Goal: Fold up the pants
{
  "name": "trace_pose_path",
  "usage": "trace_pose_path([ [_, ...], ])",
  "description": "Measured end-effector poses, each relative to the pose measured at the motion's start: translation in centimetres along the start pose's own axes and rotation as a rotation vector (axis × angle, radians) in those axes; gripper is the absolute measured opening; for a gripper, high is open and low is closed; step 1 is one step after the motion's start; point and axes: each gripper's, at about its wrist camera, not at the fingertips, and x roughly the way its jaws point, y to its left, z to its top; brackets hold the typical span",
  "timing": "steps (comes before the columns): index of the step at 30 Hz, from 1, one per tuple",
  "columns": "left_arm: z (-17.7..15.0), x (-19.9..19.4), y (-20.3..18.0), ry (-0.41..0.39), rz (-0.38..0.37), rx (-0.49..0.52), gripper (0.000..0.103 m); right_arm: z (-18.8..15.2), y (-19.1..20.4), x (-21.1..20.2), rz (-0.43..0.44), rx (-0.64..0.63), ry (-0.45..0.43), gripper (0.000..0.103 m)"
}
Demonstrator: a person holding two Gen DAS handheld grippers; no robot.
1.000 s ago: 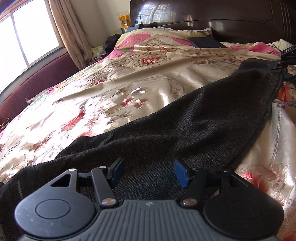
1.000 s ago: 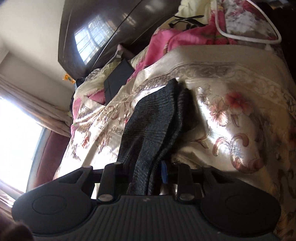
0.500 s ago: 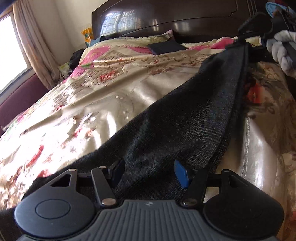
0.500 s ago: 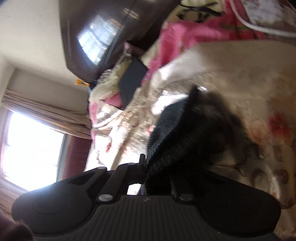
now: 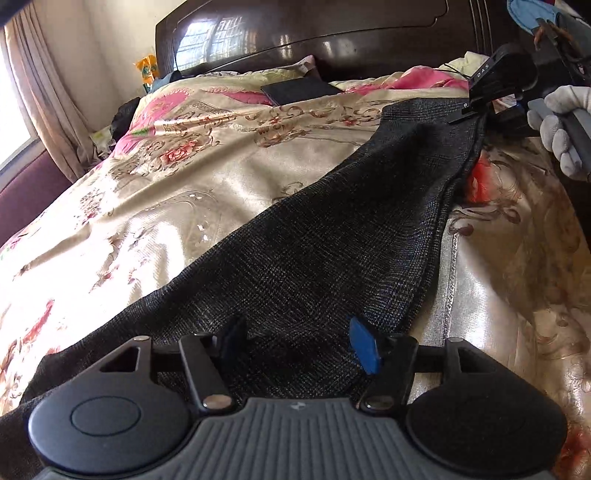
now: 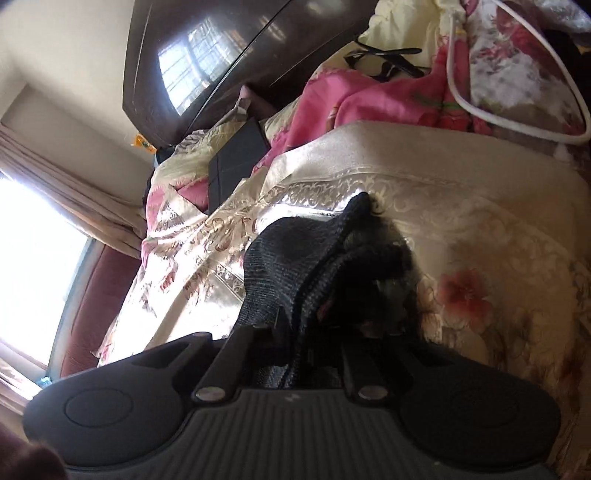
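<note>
My left gripper (image 5: 297,341) stands wide, its jaws opening a little, low over the near end of the pants (image 5: 332,240). The dark fabric lies under and between the 2 fingers, but the blue pad (image 5: 364,345) on the right finger and the dark pad on the left finger do not press on it.

The pants are dark grey with a faint check. They lie in 1 long strip on the bedspread (image 5: 177,192), running from the near left corner of the left view to the far right, close to the right edge of the bed. The strip is broad at the near end and narrows toward the far end.

My right gripper (image 5: 480,110) is at that far end. In the left view its black tip sits on the far corner of the fabric, and a gloved hand (image 5: 557,129) grips its handle. In the right view, the right gripper (image 6: 295,332) is narrow, its jaws easing open slightly, with a bunched fold of the pants (image 6: 288,258) clamped between them. The fabric rises from the jaws and hangs in a crumpled mass against the bedspread (image 6: 461,206).

Far from both grippers, a dark flat rectangular item (image 5: 299,90) rests near the pillows, below the dark wooden headboard (image 5: 332,33). A white cable (image 6: 480,99) loops over the floral bedding at the right.
</note>
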Motion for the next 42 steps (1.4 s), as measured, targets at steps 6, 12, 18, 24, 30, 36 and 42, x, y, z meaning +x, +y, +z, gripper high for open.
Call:
trace_pose_path([
  [6, 1.2, -1.6, 1.0, -0.077, -0.012, -0.050, 0.077, 0.1, 2.3, -4.0, -0.139, -0.208, -0.051, 0.020],
  [12, 0.1, -0.1, 1.1, -0.048, 0.020, -0.045, 0.077, -1.1, 9.4, -2.4, -0.040, -0.482, 0.048, 0.024],
  [18, -0.7, 0.3, 0.7, -0.044, 0.003, -0.037, 0.077, -1.3, 12.4, -2.4, -0.188, -0.523, -0.056, 0.023],
  [24, -1.2, 0.6, 1.0, -0.063, -0.011, -0.062, 0.079, 0.5, 9.2, -4.1, -0.458, -0.528, -0.190, 0.025],
  [30, -1.2, 0.8, 0.9, -0.066, -0.010, -0.063, 0.080, -0.9, 11.3, -2.5, -0.283, -0.568, -0.030, 0.028],
  [36, -1.2, 0.9, 0.8, -0.063, -0.001, -0.061, 0.080, -4.4, 12.9, 7.7, -0.227, -0.475, 0.207, 0.027],
  [42, -1.5, 0.9, 1.0, -0.076, -0.010, -0.077, 0.080, -4.4, 11.7, 10.1, -0.300, -0.399, 0.208, 0.007],
])
